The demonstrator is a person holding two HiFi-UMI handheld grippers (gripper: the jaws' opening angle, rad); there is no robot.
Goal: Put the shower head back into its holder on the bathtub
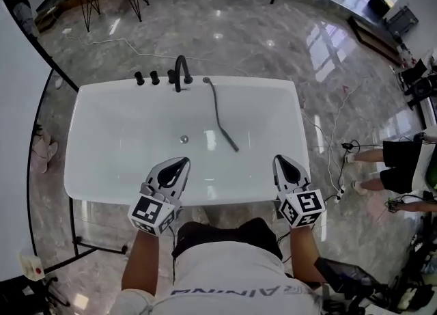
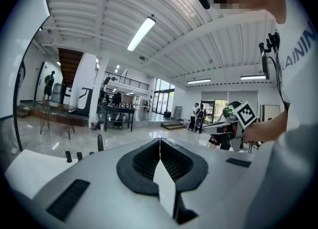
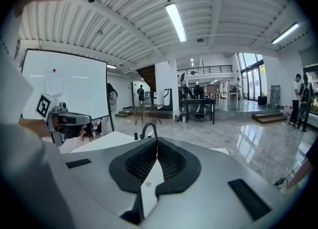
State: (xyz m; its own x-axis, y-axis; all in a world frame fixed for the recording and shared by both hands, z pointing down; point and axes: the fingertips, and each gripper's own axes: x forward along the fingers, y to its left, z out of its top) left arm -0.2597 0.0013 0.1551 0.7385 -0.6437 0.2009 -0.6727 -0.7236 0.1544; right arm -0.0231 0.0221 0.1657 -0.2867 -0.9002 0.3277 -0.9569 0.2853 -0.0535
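Two tools are hovering closed and empty: left gripper (image 1: 182, 162), right gripper (image 1: 280, 160). One shower head (image 1: 229, 140) is lying in one bathtub (image 1: 92, 139) bearing three knobs (image 1: 155, 77).

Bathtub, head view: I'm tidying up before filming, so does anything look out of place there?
Yes. The shower head lies loose inside the bathtub, with its hose trailing down from the far rim beside the faucet. It is not seated up on the rim where it belongs.

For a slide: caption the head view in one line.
Left gripper and right gripper, both shut, over the bathtub; shower head lies inside.
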